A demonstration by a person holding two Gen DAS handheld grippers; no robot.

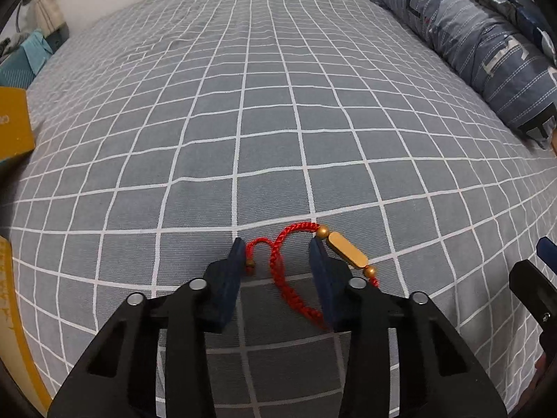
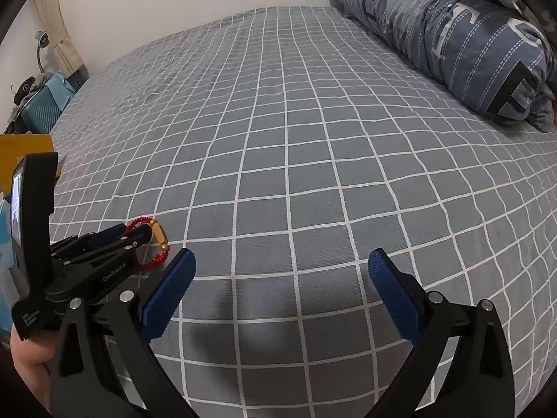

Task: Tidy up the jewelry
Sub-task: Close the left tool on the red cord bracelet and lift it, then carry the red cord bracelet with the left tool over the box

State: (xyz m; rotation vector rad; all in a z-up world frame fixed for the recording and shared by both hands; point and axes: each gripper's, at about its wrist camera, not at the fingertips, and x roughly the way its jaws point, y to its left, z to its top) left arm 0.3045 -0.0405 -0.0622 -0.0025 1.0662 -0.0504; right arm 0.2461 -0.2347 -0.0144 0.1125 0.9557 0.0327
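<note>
Lying on the bed (image 1: 278,104), the bracelet (image 1: 289,264) is a red braided cord with a gold bar (image 1: 348,249) flanked by gold beads. Its cord loops between the parted fingers of the left hand-held gripper (image 1: 276,247), which rest around it without pinching; the bar sits just outside the finger nearest the right hand-held gripper (image 2: 280,261). That one is spread wide with nothing between its fingers, just beside the bracelet. A rolled quilt (image 2: 452,35) lies well beyond the bracelet.
</note>
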